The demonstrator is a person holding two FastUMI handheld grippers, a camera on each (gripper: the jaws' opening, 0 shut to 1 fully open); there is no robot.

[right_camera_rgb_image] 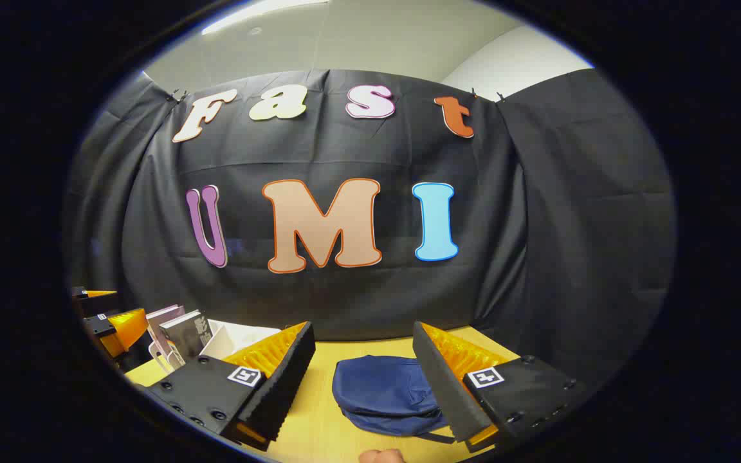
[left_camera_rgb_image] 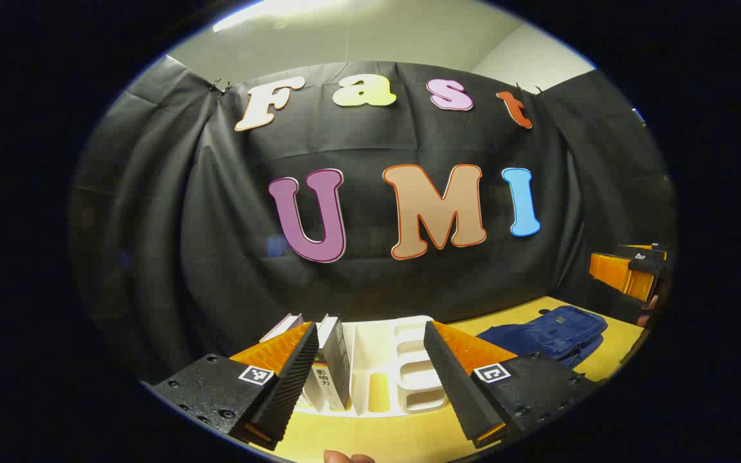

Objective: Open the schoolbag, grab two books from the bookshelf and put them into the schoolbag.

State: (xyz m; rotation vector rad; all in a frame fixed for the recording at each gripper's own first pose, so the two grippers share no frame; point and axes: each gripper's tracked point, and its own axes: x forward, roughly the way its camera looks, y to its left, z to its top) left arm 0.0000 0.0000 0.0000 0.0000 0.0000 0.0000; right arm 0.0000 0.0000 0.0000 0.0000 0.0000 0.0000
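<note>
A dark blue schoolbag (right_camera_rgb_image: 386, 392) lies flat on the yellow table (right_camera_rgb_image: 319, 360), straight ahead of my right gripper (right_camera_rgb_image: 370, 386), which is open and holds nothing. In the left gripper view the bag (left_camera_rgb_image: 554, 334) lies to the right. A white bookshelf (left_camera_rgb_image: 396, 366) stands ahead of my open left gripper (left_camera_rgb_image: 377, 386). Two books lean in its left slots: a dark-covered book (left_camera_rgb_image: 335, 366) and a pale one (left_camera_rgb_image: 283, 326) behind it. In the right gripper view the books (right_camera_rgb_image: 181, 331) stand at the far left, next to the left gripper (right_camera_rgb_image: 110, 321).
The black cloth wall closes the table's back and both sides. The right gripper (left_camera_rgb_image: 631, 270) hangs at the right edge of the left gripper view, above the bag. A fingertip (left_camera_rgb_image: 348, 458) shows at the bottom. Bare yellow table lies between shelf and bag.
</note>
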